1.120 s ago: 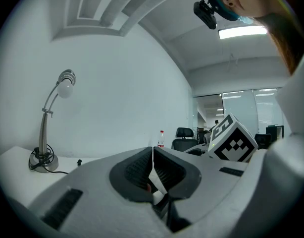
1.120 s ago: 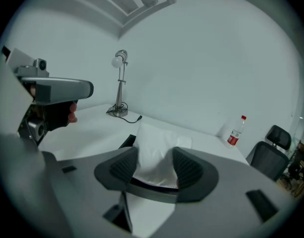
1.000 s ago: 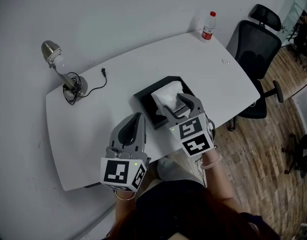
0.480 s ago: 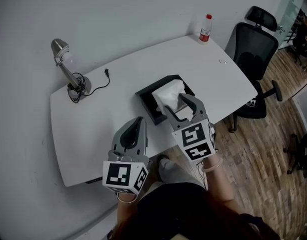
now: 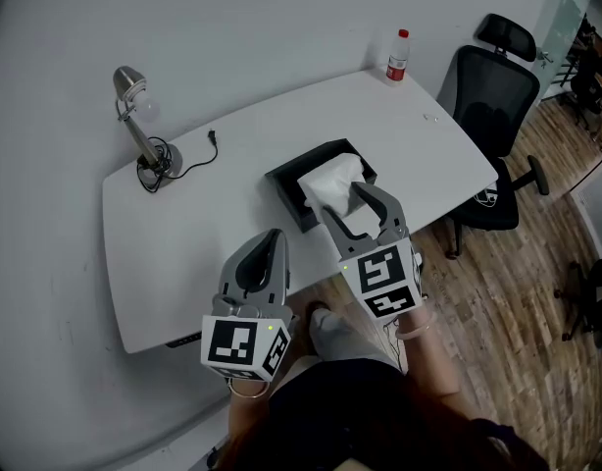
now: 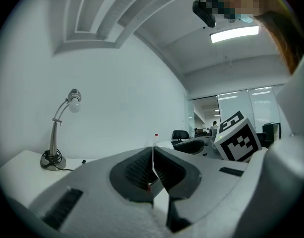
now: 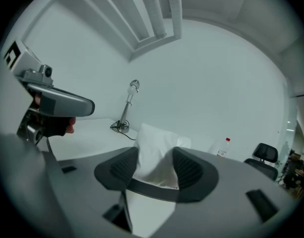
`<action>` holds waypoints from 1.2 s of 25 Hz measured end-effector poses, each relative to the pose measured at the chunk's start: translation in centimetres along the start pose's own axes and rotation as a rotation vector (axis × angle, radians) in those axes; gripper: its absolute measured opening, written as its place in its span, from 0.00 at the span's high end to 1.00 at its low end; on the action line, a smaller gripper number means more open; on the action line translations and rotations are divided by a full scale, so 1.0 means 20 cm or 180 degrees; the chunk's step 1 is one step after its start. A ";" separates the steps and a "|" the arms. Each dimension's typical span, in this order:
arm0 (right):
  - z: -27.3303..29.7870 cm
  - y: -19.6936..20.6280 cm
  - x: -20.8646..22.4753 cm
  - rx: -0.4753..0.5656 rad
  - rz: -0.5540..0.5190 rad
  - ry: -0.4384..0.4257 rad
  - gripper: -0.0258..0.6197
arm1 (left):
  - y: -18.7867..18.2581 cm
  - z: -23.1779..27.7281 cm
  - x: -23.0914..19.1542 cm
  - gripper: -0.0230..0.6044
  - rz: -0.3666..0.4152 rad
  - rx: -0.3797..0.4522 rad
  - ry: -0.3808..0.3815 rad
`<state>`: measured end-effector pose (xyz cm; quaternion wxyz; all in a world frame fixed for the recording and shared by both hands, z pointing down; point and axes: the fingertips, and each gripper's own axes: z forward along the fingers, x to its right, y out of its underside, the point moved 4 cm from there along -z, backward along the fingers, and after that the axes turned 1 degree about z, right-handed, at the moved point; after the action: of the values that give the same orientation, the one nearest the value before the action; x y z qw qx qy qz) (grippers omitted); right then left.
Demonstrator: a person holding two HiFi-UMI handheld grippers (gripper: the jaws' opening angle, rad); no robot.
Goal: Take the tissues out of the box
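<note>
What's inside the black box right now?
A white tissue tuft stands up out of the black box, with the open jaws of the right gripper either side of it. The tuft covers the opening, so any stack underneath cannot be seen.

Background stuff only:
- white rounded-corner table (image 5: 183,263), mostly bare
- silver gooseneck desk lamp (image 5: 142,130) at table's 10 o'clock corner, black cord coiled at base, loose black plug (image 5: 212,136) lying just beside
- clear plastic bottle with red cap and red label (image 5: 397,57), upright at 1 o'clock edge
- black mesh office chair (image 5: 492,116) at 2 o'clock, off table
- brown wood-plank floor (image 5: 517,302) at 3 to 4 o'clock
</note>
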<state>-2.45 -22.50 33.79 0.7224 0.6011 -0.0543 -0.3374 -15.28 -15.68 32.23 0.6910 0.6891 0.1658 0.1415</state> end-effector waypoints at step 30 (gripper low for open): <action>-0.52 -0.11 -0.23 0.0473 -0.0120 0.0112 0.60 | -0.05 -0.38 0.23 0.92 -0.0011 0.0177 -0.0019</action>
<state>-1.92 -11.51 30.45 0.6702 0.6598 -0.0552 -0.3354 -14.36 -6.94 31.09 0.6723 0.7083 0.1688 0.1337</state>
